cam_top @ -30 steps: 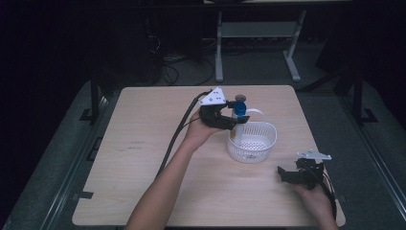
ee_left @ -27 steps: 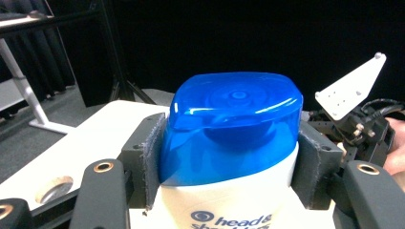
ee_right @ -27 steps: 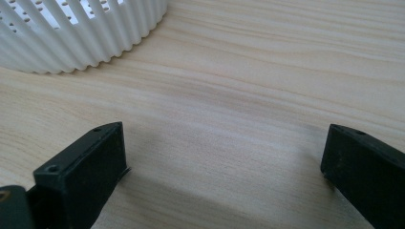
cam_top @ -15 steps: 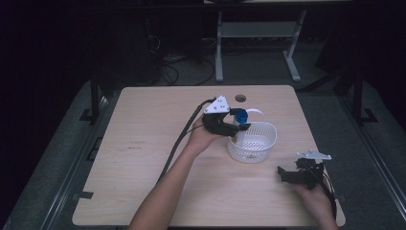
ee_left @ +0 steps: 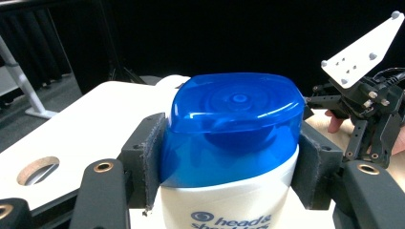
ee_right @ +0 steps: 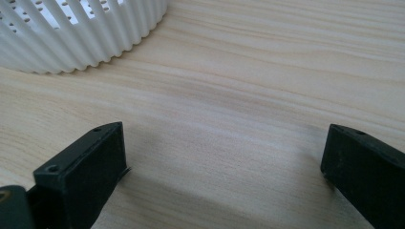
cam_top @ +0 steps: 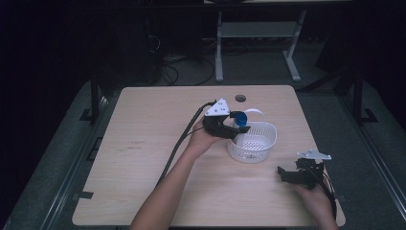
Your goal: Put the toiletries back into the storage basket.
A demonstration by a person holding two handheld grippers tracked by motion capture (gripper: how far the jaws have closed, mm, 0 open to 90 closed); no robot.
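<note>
Gripping a white plastic shampoo bottle with a glossy translucent blue cap (ee_left: 234,119), the left gripper (cam_top: 225,125) has its padded black jaws clamped on either side, right where cap meets body. From the high view, that bottle hangs over the near-left rim of the white perforated plastic basket (cam_top: 261,143), a rounded tub with ribbed, slotted walls and a dotted floor. Over on the right, the right gripper (cam_top: 293,175) sits low by the table's near-right corner, well apart from the basket, its blocky matte jaws spread wide with bare wood between them. The pale wooden table (cam_top: 143,143) shows fine straight grain, rounded corners and a round cable hole (cam_top: 240,98) at its far edge. Beyond it, a dark room, a grey floor and a white metal stand (cam_top: 253,43).
</note>
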